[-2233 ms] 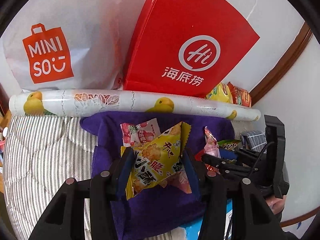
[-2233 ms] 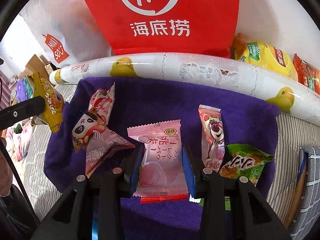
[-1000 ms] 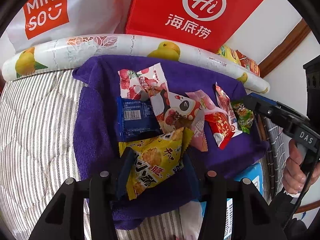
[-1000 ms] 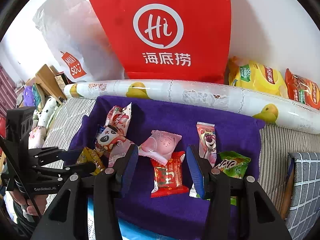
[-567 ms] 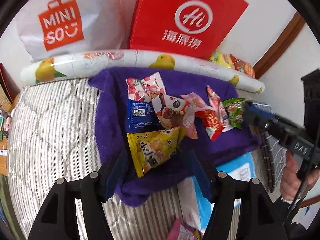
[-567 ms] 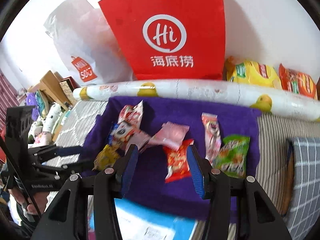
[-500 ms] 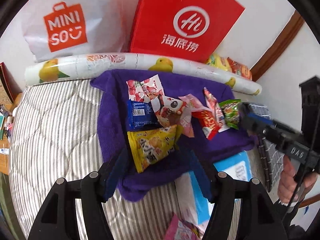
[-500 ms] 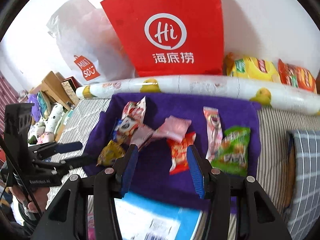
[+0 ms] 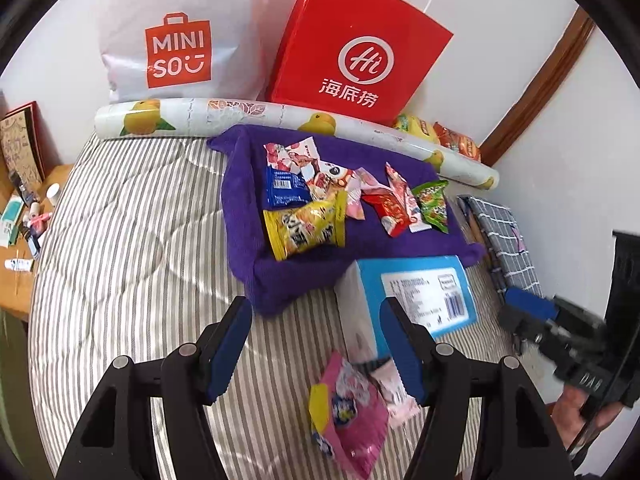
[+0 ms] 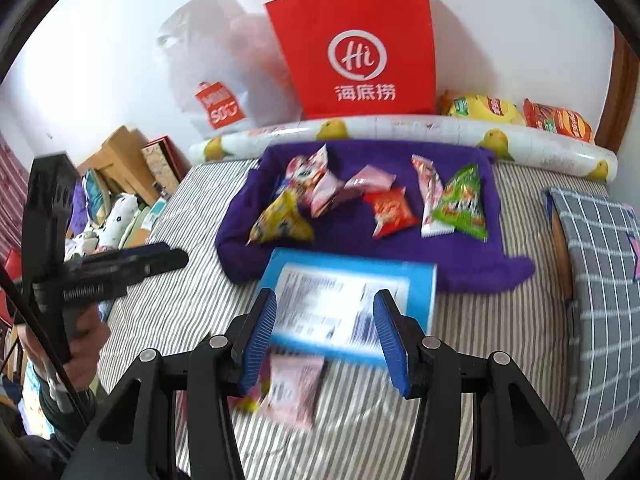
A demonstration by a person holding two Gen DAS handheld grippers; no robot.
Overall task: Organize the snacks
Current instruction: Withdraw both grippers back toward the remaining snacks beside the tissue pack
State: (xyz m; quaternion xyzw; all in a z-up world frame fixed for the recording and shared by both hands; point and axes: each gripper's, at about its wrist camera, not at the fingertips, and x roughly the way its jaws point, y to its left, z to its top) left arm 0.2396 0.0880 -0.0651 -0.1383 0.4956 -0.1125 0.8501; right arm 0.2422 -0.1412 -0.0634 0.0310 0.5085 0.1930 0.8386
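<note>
Several small snack packets lie on a purple towel (image 9: 248,216) (image 10: 460,256) spread on a striped bed. Among them are a yellow packet (image 9: 304,228) (image 10: 280,220), a blue one (image 9: 286,190), a red one (image 9: 386,210) (image 10: 390,210) and a green one (image 9: 432,204) (image 10: 462,204). In front of the towel sits a blue box (image 9: 420,292) (image 10: 348,300), with pink packets (image 9: 348,404) (image 10: 296,388) nearer still. My left gripper (image 9: 316,320) hangs open and empty above the bed. The right gripper (image 10: 325,308) is also open and empty, over the box.
Against the wall stand a red paper bag (image 9: 360,60) and a white shopping bag (image 9: 180,40) behind a rolled fruit-print mat (image 9: 280,114). Two chip bags (image 10: 484,110) lie at the back right. A grey checked cushion (image 10: 600,280) is on the right, a cluttered desk (image 9: 24,208) on the left.
The left gripper let go of the yellow packet, which now lies on the towel. Both grippers drew back and up, bringing the blue box and pink packets into view.
</note>
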